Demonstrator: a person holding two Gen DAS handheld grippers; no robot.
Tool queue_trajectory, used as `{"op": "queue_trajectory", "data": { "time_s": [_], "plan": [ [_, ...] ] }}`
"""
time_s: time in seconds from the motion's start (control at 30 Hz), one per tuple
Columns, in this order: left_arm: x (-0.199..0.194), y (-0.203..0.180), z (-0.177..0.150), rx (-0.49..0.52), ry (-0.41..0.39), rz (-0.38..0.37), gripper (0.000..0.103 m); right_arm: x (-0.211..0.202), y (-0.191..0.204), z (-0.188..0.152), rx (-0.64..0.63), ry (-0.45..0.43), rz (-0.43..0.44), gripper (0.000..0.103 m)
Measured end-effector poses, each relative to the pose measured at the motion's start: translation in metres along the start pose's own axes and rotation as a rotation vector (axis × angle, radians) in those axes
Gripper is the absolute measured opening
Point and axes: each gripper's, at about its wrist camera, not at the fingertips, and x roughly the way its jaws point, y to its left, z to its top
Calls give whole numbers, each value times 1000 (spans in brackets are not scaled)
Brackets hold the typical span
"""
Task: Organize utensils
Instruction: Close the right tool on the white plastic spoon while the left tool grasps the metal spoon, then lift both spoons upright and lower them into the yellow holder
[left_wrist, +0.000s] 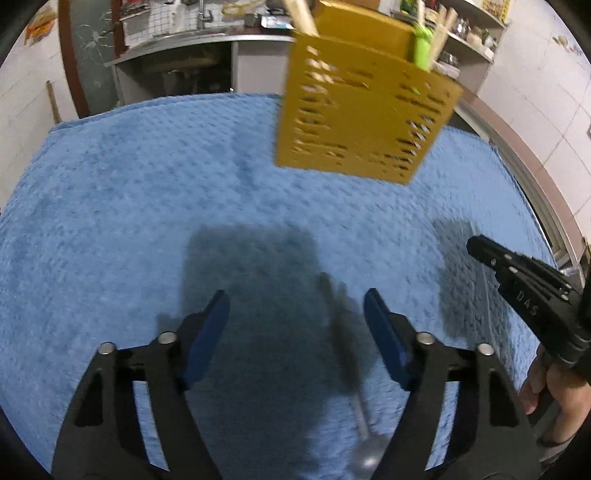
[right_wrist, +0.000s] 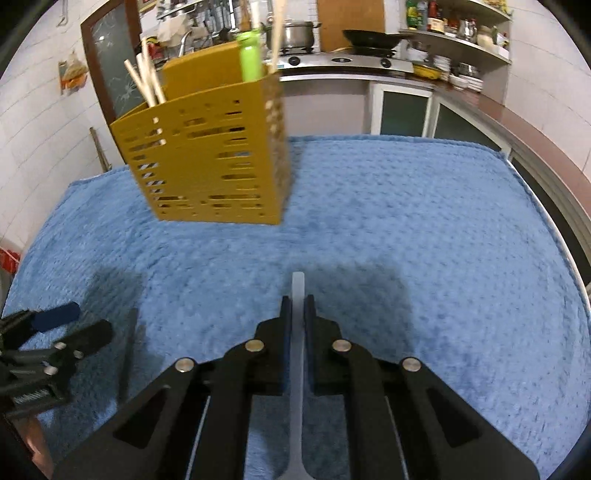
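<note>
In the left wrist view, the left gripper (left_wrist: 295, 328) hangs over a blue towel (left_wrist: 129, 206) that covers the work surface, its blue-padded jaws standing apart. A dark-handled spoon (left_wrist: 347, 354) lies on the towel in the gap between them, nearer the right-hand pad, with its metal bowl (left_wrist: 367, 456) toward the camera; the picture is blurred, and no pad can be seen pressing on it. Farther back stands a yellow slotted utensil holder (left_wrist: 354, 122), with wooden sticks (left_wrist: 304, 16) and a green-handled item (left_wrist: 423, 46) rising from it. At the right edge the right gripper (left_wrist: 480, 248) comes into view with its jaws together, and a hand (left_wrist: 554, 391) grips its body. In the right wrist view, the right gripper (right_wrist: 297, 301) is clamped on a pale translucent utensil handle (right_wrist: 297, 286), which pokes out past the fingertips and runs back toward the camera, widening at the bottom edge. The utensil holder (right_wrist: 210, 158) stands on the towel (right_wrist: 424, 229) at upper left, well apart from the gripper, holding wooden chopsticks (right_wrist: 146, 83) and the green-handled item (right_wrist: 250, 59). The left gripper (right_wrist: 75, 321) shows at the lower left edge, jaws apart, beside the spoon's dark handle (right_wrist: 129, 354). Behind the table runs a kitchen counter (right_wrist: 351, 68) with a stove, a pot and a pan.
</note>
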Motion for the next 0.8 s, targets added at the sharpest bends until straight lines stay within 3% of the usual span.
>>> {"op": "queue_trajectory", "data": {
  "time_s": [0.07,0.17,0.3,0.37,0.6,0.8],
  "plan": [
    [9,-12,-3,9,43,-7,45,1,-7,0,8,2,-1,7],
    [19,-21,-5,23,90,0,36,3,-14,-1,21,0,1,7],
    [25,-27,1,29,93,26,26,2,-23,0,42,-4,12,7],
    [28,-30,4,27,110,19,10,2,-26,-1,45,0,12,7],
    [36,-48,10,82,111,54,9,3,-31,-1,59,6,26,7],
    [32,-42,19,69,106,27,8,-3,-30,-5,50,4,29,7]
  ]
}}
